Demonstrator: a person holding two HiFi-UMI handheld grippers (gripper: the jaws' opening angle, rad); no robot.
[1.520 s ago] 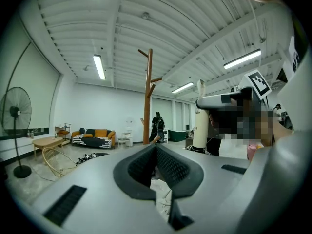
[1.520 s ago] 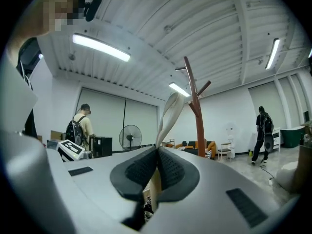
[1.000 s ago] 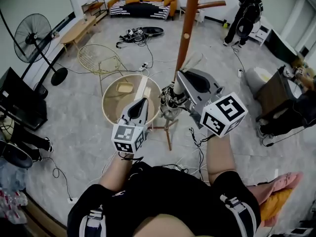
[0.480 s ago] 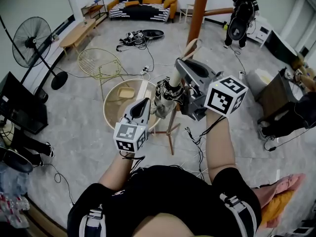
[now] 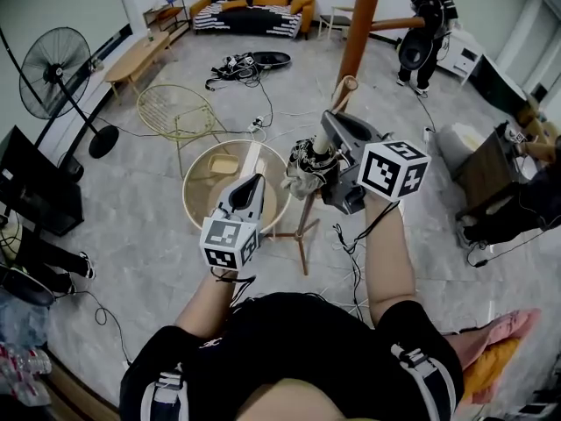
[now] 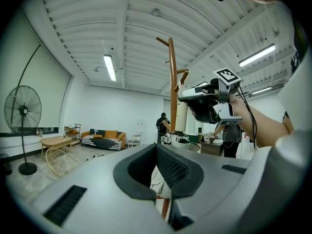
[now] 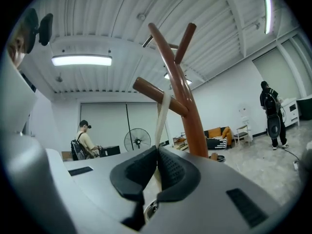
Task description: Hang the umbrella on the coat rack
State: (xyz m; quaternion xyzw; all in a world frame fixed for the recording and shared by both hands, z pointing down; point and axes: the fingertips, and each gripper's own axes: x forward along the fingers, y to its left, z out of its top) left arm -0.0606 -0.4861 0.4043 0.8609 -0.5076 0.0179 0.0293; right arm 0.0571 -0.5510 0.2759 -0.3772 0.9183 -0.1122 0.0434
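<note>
Umbrella (image 5: 307,163), clamped by its pale handle in the closed fingers of the right gripper (image 5: 333,134), now sits higher and nearer the coat rack (image 5: 359,24) pegs than a second ago, ready for hooking, while the left gripper (image 5: 252,187) idles shut and empty short of the rack

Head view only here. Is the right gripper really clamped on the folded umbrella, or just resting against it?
Observer: In its own view, the right gripper has its jaws shut on a thin cream strap.
Operator: Where does that strap lead?
Observer: Up to the lower peg of the brown wooden coat rack; I cannot tell whether it is hooked over it.
</note>
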